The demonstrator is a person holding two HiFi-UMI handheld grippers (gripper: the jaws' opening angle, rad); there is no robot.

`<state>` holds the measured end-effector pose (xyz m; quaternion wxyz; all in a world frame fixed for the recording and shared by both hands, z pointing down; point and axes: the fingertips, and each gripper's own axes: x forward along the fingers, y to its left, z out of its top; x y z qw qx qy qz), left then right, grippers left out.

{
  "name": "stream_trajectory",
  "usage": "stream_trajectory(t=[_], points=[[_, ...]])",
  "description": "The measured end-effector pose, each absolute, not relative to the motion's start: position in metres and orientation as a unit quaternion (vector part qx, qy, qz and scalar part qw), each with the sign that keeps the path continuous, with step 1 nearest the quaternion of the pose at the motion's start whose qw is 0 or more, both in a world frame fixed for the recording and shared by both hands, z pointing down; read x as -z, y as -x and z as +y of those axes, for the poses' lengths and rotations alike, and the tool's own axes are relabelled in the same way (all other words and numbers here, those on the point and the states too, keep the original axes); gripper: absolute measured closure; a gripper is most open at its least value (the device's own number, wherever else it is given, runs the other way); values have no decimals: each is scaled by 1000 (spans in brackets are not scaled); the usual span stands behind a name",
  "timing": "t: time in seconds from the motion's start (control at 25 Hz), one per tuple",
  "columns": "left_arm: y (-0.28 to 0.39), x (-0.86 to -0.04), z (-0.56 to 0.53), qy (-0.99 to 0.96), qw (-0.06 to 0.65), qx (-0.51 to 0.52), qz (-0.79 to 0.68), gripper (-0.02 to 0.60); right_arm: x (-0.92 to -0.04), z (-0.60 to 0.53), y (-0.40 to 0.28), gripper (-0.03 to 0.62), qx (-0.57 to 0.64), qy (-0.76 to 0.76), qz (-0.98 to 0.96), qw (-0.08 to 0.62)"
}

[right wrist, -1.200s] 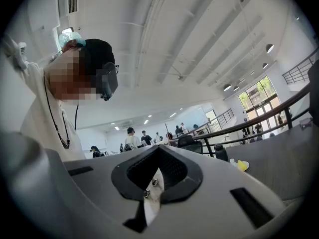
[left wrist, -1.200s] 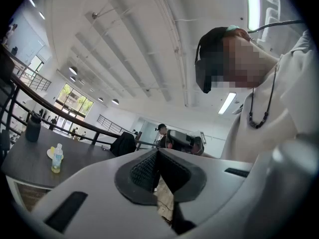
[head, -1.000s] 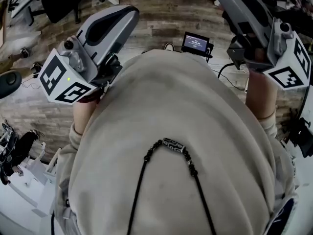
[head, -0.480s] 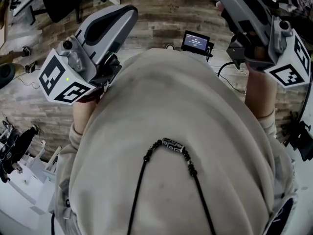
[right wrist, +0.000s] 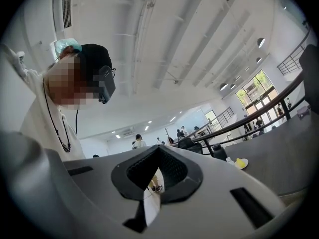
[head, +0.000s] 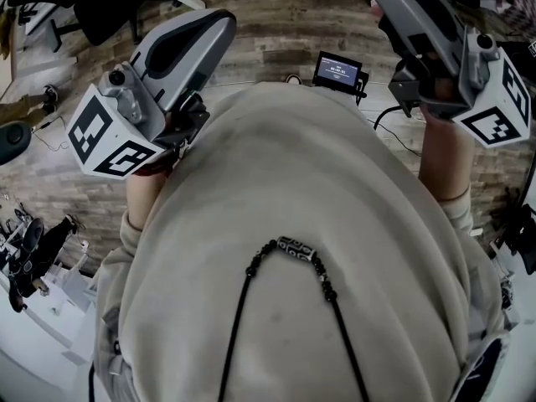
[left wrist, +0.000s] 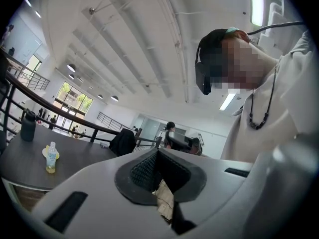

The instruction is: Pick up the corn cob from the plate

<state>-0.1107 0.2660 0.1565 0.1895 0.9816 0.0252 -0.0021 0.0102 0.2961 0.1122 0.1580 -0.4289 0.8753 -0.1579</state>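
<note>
Both grippers are held up at chest height on either side of my beige sweater (head: 301,224). In the head view the left gripper (head: 197,36) and the right gripper (head: 410,11) point away over the wooden floor. The left gripper view shows the left gripper (left wrist: 158,156) with its dark pads closed together and nothing between them. The right gripper (right wrist: 158,152) looks the same, shut and empty. Far off on a dark table (right wrist: 279,153) a small yellow thing lies on a pale plate (right wrist: 241,164); it is too small to tell whether it is the corn cob.
A small screen device (head: 337,70) with cables sits on the wooden floor (head: 285,23). White equipment (head: 33,266) stands at the lower left. On the dark table (left wrist: 75,158) are a clear bottle (left wrist: 51,156) and a black bottle (left wrist: 28,126), below a railing.
</note>
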Motion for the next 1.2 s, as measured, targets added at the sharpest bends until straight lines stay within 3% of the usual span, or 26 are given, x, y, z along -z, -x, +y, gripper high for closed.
stream_trajectory(t=[0.6,1.2], points=[[60,-181,259,-977,203,-41,43,581,-155,306,-73,579,196,463,841,199],[28,-166,237,-974,187,-17,129,581,-136,308,-91,579,165,532,812,175]])
